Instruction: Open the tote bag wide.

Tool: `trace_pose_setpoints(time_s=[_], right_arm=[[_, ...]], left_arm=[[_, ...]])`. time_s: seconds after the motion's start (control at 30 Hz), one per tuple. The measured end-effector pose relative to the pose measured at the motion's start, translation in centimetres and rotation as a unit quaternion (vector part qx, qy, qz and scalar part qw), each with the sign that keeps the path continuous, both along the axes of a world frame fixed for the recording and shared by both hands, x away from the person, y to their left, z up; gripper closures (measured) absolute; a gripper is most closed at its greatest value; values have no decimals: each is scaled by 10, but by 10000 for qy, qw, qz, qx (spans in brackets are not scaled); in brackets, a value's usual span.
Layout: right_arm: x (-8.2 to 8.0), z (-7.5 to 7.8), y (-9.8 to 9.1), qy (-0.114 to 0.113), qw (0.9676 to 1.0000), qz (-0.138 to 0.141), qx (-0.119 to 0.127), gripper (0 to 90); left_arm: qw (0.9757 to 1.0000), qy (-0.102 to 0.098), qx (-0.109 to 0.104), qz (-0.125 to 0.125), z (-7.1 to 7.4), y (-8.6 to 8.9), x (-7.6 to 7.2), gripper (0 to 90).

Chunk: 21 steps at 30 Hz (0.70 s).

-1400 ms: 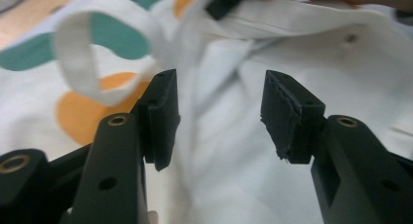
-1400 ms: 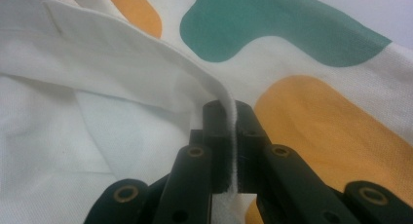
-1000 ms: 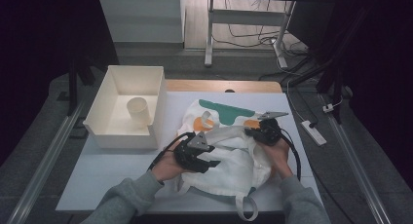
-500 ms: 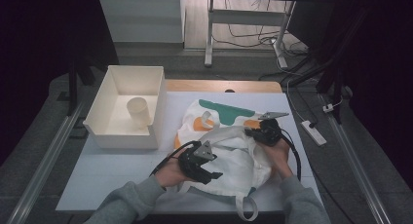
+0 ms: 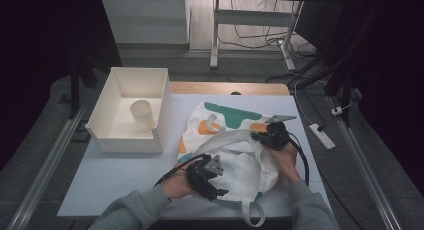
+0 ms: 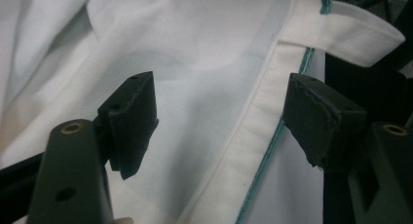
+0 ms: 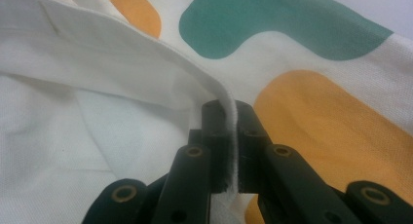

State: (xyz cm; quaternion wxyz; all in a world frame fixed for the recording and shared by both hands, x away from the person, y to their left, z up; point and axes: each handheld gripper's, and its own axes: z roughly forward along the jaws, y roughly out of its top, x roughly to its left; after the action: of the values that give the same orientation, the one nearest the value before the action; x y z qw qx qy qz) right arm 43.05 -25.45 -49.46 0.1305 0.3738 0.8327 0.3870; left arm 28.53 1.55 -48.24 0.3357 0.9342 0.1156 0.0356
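Bag [image 5: 235, 160] on bench [image 5: 115, 170] | left hand-held gripper [image 6: 221, 121] moved toward near edge, jaws just opened wide, fabric loose between | right hand-held gripper [image 7: 228, 146] unmoved, clamped on bag hem.

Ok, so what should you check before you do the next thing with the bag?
1. Right gripper shut on the bag's edge: ok, white hem pinched between the pads.
2. Left gripper free of the cloth: ok, its jaws have just been opening and stand apart, the hem lying between them unpinched.
3. Bag fully on the table: cannot tell, one strap loop reaches the near edge.
4. White tray apart from the bag: ok, beside it at the left.
5. Cup upright in the tray: ok.
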Motion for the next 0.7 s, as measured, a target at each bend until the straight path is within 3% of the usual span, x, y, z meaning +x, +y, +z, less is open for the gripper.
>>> trace_pose_setpoints(time_s=[0.37, 0.7], right_arm=[[0, -1, 0, 8, 10000, 0, 3, 852], [1, -2, 0, 28, 10000, -19, -5, 850]], left_arm=[[9995, 49, 206, -253, -11, -7, -7, 253], [9982, -53, 471, -380, -25, -25, -17, 244]])
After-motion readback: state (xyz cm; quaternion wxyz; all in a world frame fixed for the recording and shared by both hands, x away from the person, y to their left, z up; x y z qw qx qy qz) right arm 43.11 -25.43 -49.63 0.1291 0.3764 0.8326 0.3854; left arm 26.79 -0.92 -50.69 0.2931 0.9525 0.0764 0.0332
